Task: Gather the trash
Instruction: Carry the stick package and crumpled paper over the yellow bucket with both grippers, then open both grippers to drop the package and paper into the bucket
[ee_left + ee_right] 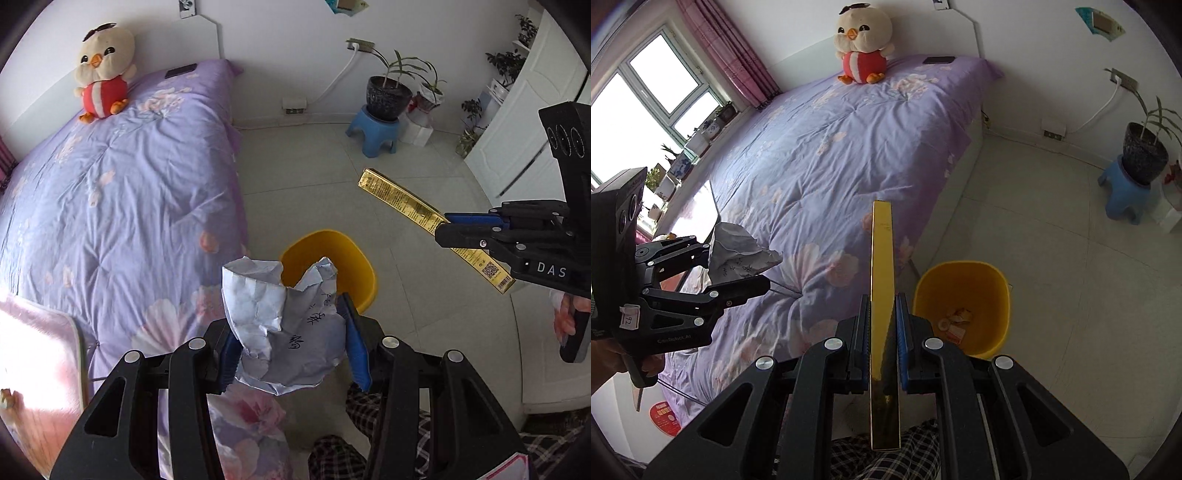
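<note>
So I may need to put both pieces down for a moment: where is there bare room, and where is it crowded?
Free: the floor between the bed, the yellow bin and the blue stool; also the middle of the bed below the plush chick. Crowded: the corner around the potted plant by the white cabinet, and the windowsill lined with pots.

A home bedroom: a bed with a purple floral quilt, a plush chick, pink curtains, potted plants.
</note>
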`<action>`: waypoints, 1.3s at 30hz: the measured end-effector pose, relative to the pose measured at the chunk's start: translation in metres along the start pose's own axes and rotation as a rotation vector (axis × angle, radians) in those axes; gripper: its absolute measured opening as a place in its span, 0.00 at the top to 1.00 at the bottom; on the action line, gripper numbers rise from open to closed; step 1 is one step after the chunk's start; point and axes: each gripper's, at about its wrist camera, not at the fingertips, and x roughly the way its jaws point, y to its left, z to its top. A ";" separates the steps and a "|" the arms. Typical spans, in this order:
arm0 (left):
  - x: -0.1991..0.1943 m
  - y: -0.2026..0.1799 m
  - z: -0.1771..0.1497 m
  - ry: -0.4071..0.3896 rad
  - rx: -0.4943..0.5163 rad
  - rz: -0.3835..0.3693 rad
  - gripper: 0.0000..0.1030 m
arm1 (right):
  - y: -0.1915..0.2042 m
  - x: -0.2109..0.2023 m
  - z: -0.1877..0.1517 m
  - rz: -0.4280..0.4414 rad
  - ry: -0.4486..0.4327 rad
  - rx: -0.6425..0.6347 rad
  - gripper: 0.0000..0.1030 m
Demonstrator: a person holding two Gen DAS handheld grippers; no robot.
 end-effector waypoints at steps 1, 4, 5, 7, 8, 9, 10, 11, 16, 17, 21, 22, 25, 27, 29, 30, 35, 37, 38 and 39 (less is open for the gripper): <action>0.012 -0.006 0.003 0.014 0.013 -0.011 0.53 | -0.011 0.005 -0.001 -0.006 0.010 0.015 0.87; 0.055 -0.022 0.017 0.068 0.044 -0.032 0.53 | -0.043 0.025 -0.007 -0.022 0.046 0.051 0.87; 0.069 -0.026 0.022 0.089 0.049 -0.037 0.53 | -0.051 0.032 -0.007 -0.024 0.056 0.058 0.87; 0.097 -0.032 0.029 0.126 0.060 -0.047 0.53 | -0.067 0.049 -0.009 -0.024 0.079 0.075 0.87; 0.111 -0.035 0.032 0.145 0.064 -0.050 0.53 | -0.077 0.061 -0.010 -0.023 0.095 0.081 0.87; 0.125 -0.037 0.034 0.163 0.066 -0.061 0.53 | -0.085 0.070 -0.011 -0.019 0.109 0.084 0.87; 0.138 -0.039 0.035 0.180 0.066 -0.069 0.53 | -0.092 0.081 -0.012 -0.014 0.123 0.083 0.87; 0.151 -0.041 0.037 0.199 0.066 -0.072 0.53 | -0.097 0.091 -0.013 -0.009 0.137 0.080 0.87; 0.212 -0.044 0.035 0.290 0.065 -0.070 0.53 | -0.122 0.147 -0.022 -0.002 0.224 0.063 0.87; 0.223 -0.045 0.034 0.307 0.065 -0.066 0.53 | -0.125 0.156 -0.024 -0.002 0.238 0.060 0.87; 0.265 -0.046 0.029 0.380 0.075 -0.045 0.52 | -0.146 0.199 -0.036 -0.020 0.318 0.048 0.87; 0.274 -0.047 0.028 0.398 0.082 -0.037 0.52 | -0.150 0.208 -0.038 -0.022 0.335 0.050 0.87; 0.295 -0.048 0.028 0.439 0.095 -0.020 0.52 | -0.160 0.229 -0.042 -0.027 0.374 0.060 0.87; 0.304 -0.049 0.029 0.453 0.088 -0.015 0.50 | -0.165 0.242 -0.041 -0.025 0.390 0.064 0.87; 0.308 -0.048 0.028 0.454 0.076 -0.008 0.47 | -0.169 0.246 -0.039 -0.036 0.391 0.066 0.86; 0.309 -0.047 0.028 0.454 0.070 -0.006 0.46 | -0.170 0.248 -0.038 -0.033 0.389 0.074 0.83; 0.305 -0.042 0.028 0.444 0.050 0.003 0.36 | -0.175 0.245 -0.040 -0.039 0.379 0.088 0.62; 0.302 -0.040 0.029 0.439 0.046 0.002 0.36 | -0.174 0.242 -0.041 -0.043 0.377 0.081 0.62; 0.300 -0.039 0.029 0.439 0.045 0.003 0.36 | -0.174 0.240 -0.040 -0.042 0.376 0.081 0.62; 0.298 -0.039 0.029 0.438 0.045 0.003 0.36 | -0.174 0.238 -0.039 -0.040 0.375 0.083 0.62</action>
